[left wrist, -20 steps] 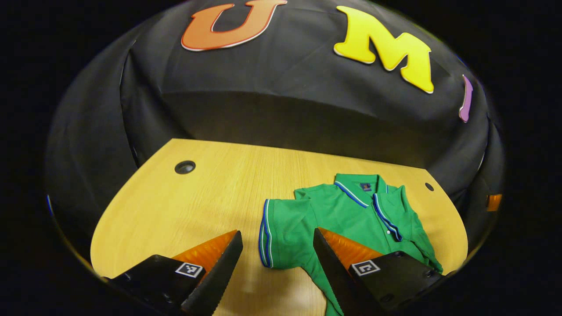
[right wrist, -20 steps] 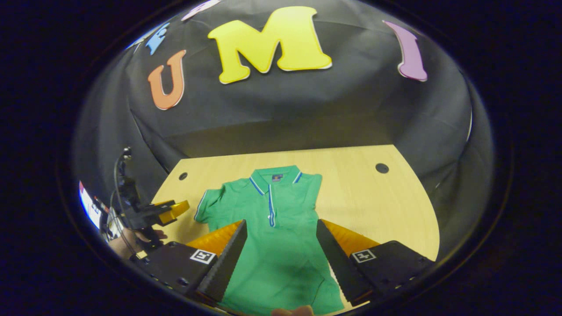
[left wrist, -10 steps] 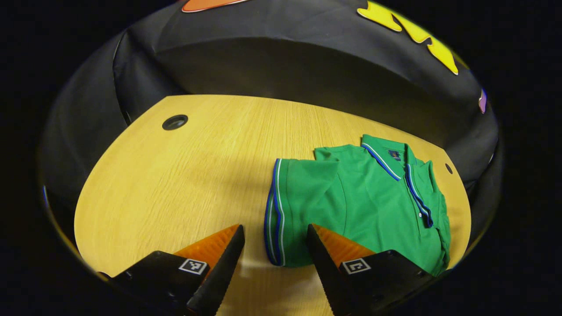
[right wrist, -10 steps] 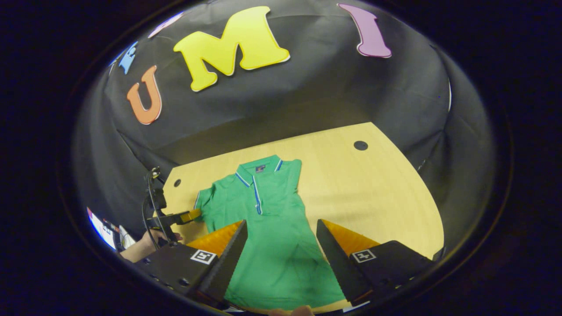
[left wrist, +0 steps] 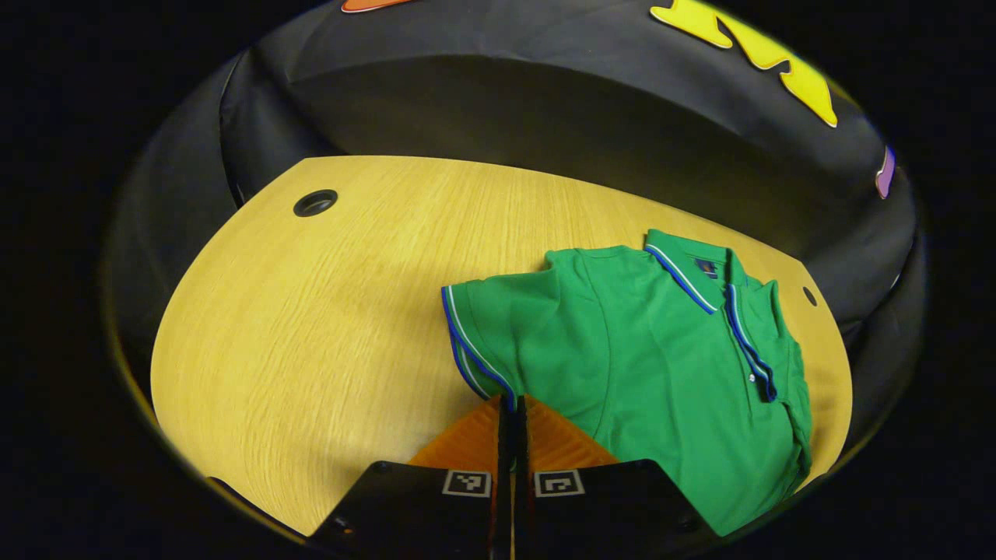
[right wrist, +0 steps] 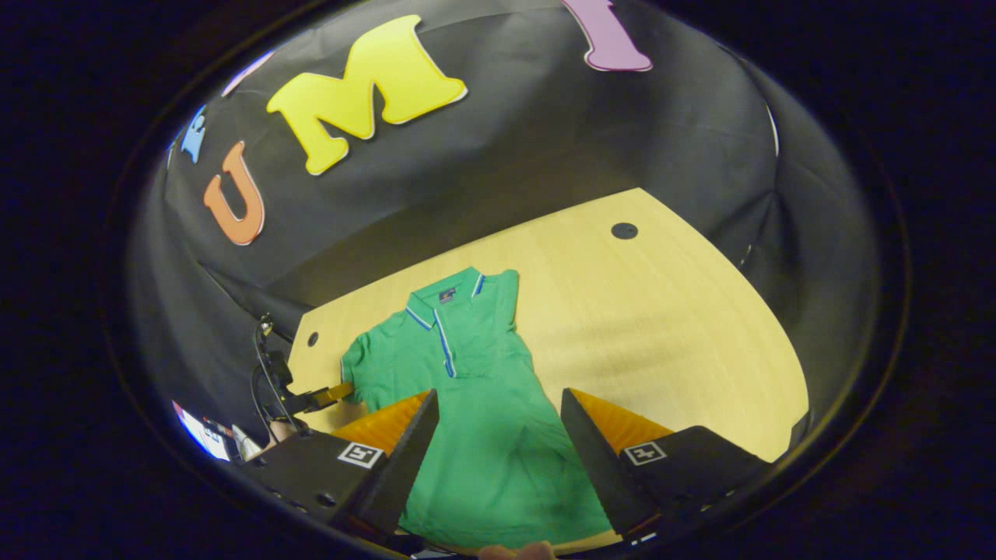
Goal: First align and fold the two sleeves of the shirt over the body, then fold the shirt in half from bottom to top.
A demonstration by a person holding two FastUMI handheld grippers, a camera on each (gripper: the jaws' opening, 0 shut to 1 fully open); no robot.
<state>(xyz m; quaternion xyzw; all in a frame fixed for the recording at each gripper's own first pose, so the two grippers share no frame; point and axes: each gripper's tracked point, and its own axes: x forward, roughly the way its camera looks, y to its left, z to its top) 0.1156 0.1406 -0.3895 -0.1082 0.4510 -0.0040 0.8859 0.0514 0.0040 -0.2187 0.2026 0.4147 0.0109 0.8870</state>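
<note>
While left claw [left wrist: 510, 404] pinches sleeve [left wrist: 498, 330] | collar label [left wrist: 706, 269] unreadable

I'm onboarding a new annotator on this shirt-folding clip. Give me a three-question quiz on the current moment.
1. True or false: the left gripper is closed on the striped sleeve hem.
2. The right gripper is: A) open above the shirt; B) clamped on the collar; C) resting on bare table.
3. Fill in: the shirt lies on a ____ table.

Key: 1 true; 2 A; 3 wooden.
</note>
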